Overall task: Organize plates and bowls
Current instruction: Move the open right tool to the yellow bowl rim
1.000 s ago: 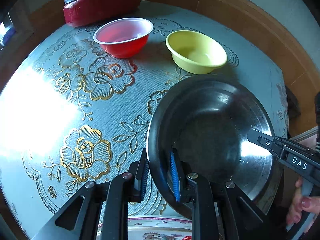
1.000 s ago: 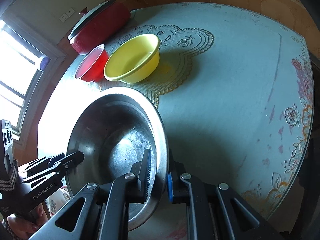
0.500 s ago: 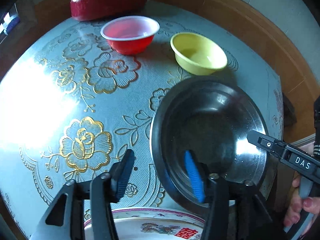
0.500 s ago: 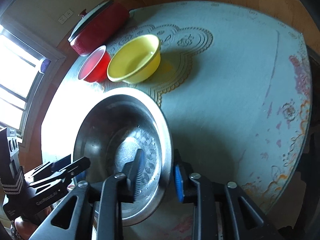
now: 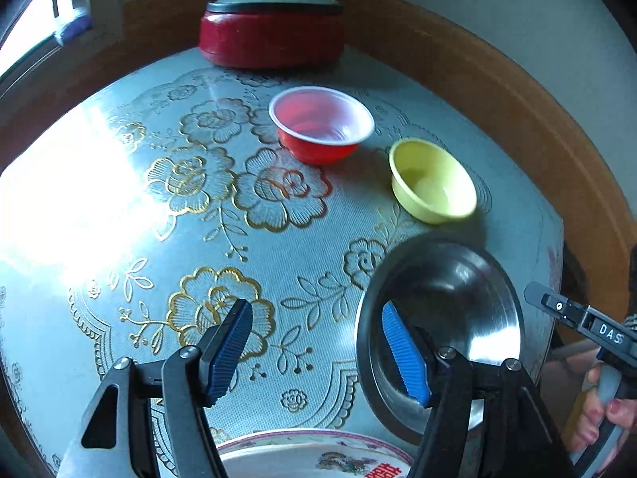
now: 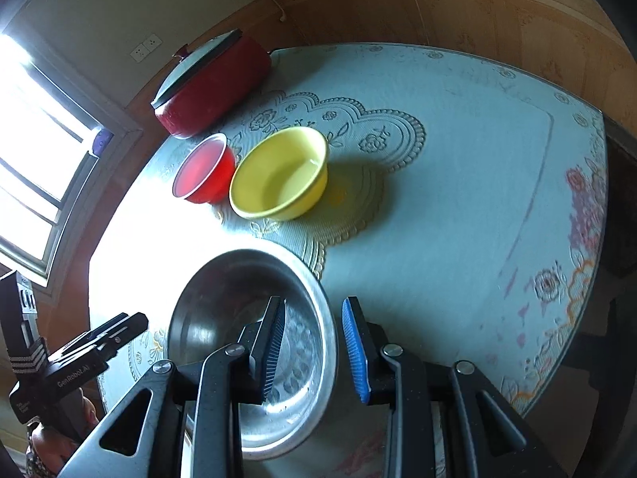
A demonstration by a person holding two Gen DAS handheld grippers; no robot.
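Observation:
A steel bowl [image 5: 450,310] [image 6: 239,302] rests on the table near its front edge. My left gripper [image 5: 318,352] hangs above the bowl's left rim. Its jaws are opening, one pad over the cloth and one over the bowl's inside, neither touching the rim. In the right wrist view my right gripper [image 6: 314,346] straddles the opposite rim with a gap on each side, so it is open. Beyond stand a red plastic bowl [image 5: 318,127] [image 6: 203,171] and a yellow bowl [image 5: 434,183] [image 6: 278,175], side by side. A patterned plate [image 5: 310,458] shows at the bottom edge.
A red pot with a dark lid [image 5: 270,32] [image 6: 211,83] stands at the table's far edge by the wall. The embossed flowered tablecloth [image 6: 458,199] covers the round table. A hand [image 5: 597,418] holds the right gripper's handle. A bright window is at the left.
Both grippers let go of the steel bowl's rim and their jaws spread, the left far wider. Both lifted and drew back a little. The bowl stays on the table.

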